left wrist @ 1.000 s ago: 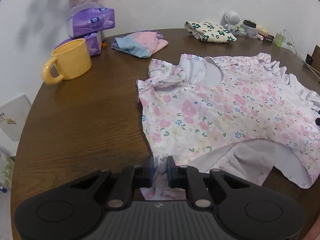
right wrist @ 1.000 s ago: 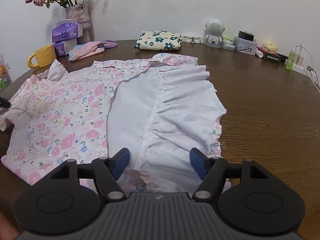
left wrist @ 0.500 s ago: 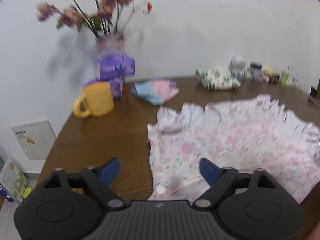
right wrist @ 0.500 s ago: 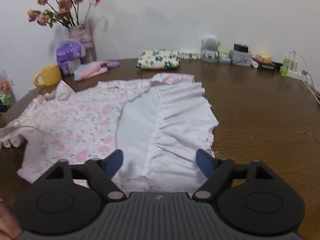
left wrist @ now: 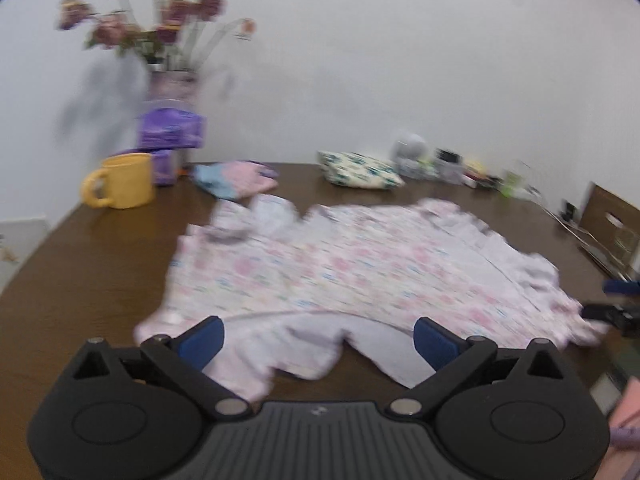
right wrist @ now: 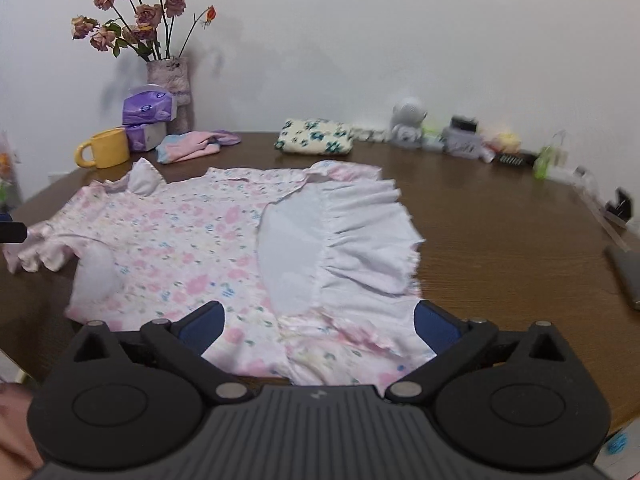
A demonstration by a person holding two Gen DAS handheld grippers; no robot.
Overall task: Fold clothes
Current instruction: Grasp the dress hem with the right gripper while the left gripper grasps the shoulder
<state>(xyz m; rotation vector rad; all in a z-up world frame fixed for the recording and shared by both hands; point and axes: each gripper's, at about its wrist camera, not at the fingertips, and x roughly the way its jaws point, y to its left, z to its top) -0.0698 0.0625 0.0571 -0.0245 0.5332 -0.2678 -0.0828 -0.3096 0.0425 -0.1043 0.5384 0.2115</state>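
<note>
- The left gripper [left wrist: 316, 334], which a second ago pinched the near sleeve of the pink floral-print cotton dress with white ruffled trim [right wrist: 192, 248], has let go. Its blue-padded jaws now stand wide apart with nothing between them, and it has pulled back and risen from the cloth.
- The right gripper [right wrist: 316, 320] was already spread a second ago and is the same now, empty, hovering just over the dress's near hem. Its view has also drawn back, taking in more of the round dark-brown wooden tabletop [right wrist: 500, 216].
- The dress lies spread across the middle of the tabletop, reaching to its near edge. The skirt end is turned over so the pale lining [right wrist: 344, 232] faces up, and a sleeve [right wrist: 36, 248] trails toward the tabletop's left edge.
- The left wrist view is blurred with motion, so finer creases cannot be read there.
- Along the far edge sit a folded cream cloth with dark green flowers [right wrist: 316, 142] and a folded pink-and-blue garment [right wrist: 192, 148], beside a yellow ceramic mug [right wrist: 106, 154].
- Judgement: with both grippers released and backing off, one fold looks laid down and left to rest. The dress is still broad and only partly doubled, so more folds appear needed before it matches the small bundles at the far edge.
</note>
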